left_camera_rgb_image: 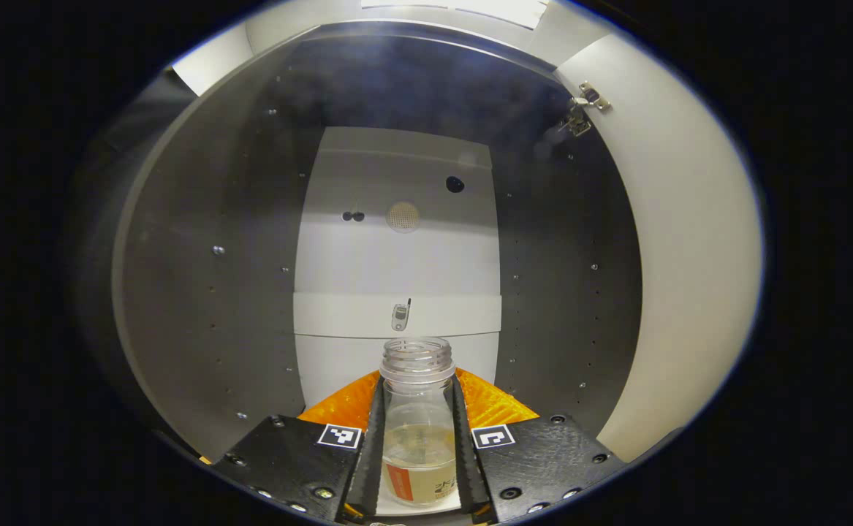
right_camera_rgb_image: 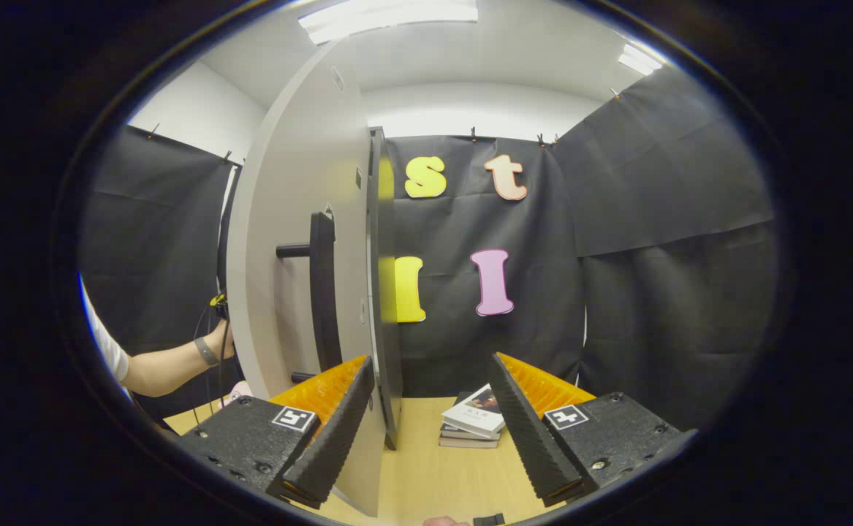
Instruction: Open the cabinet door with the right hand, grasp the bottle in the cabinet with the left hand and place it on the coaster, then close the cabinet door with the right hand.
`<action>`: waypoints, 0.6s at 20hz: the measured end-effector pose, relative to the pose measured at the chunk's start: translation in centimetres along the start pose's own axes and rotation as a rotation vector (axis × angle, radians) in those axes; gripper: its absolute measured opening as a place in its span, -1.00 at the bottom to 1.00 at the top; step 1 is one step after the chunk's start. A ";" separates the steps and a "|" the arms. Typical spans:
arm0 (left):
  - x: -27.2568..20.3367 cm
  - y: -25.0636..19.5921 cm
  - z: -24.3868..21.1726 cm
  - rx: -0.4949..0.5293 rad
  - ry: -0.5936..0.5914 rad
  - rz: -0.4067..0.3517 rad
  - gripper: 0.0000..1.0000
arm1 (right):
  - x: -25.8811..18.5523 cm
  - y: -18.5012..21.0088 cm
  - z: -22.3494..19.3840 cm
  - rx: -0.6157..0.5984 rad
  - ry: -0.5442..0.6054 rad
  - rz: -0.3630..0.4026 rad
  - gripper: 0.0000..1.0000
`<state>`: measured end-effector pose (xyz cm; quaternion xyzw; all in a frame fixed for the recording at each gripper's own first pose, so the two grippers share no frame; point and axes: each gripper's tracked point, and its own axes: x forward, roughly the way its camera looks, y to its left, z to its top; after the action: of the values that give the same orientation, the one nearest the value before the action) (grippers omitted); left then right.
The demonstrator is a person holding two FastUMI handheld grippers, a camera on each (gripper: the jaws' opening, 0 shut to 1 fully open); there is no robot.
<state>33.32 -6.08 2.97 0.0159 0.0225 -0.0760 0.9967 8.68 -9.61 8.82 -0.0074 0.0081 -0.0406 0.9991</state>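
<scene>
In the left gripper view the left gripper (left_camera_rgb_image: 419, 438) reaches into the cabinet (left_camera_rgb_image: 207, 292), whose dark side walls frame a pale back panel. The bottle (left_camera_rgb_image: 418, 424) stands upright right between the two fingers (left_camera_rgb_image: 369, 446), which lie along its sides and appear to press on it from left and right. It is clear, uncapped, with pale liquid in its lower part and a label near the base. Its threaded neck rises above the fingertips, and its base sits on the pale cabinet floor, though the low edge of the view leaves that contact unclear. The open door (left_camera_rgb_image: 689, 277) stands to the right, its hinge (left_camera_rgb_image: 583, 106) near the top.

In the right gripper view the right gripper (right_camera_rgb_image: 433, 424) is spread wide. The door's (right_camera_rgb_image: 302, 241) edge stands between its fingers, close to the left finger (right_camera_rgb_image: 335, 431), well apart from the other. The dark handle (right_camera_rgb_image: 321, 292) sits on the door's face. A forearm (right_camera_rgb_image: 170, 365) reaches behind the door at left. A stack of books (right_camera_rgb_image: 474, 424) lies on the wooden table (right_camera_rgb_image: 433, 475) ahead.
</scene>
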 end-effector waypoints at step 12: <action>-13.1 3.8 -0.9 0.004 -0.018 0.092 -0.19 | -0.1 0.0 0.1 -0.020 -0.003 -0.016 0.97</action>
<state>20.98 -0.29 2.83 0.0185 0.0125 -0.0302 0.9993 8.60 -9.59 8.93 -0.0174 0.0071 -0.0483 0.9987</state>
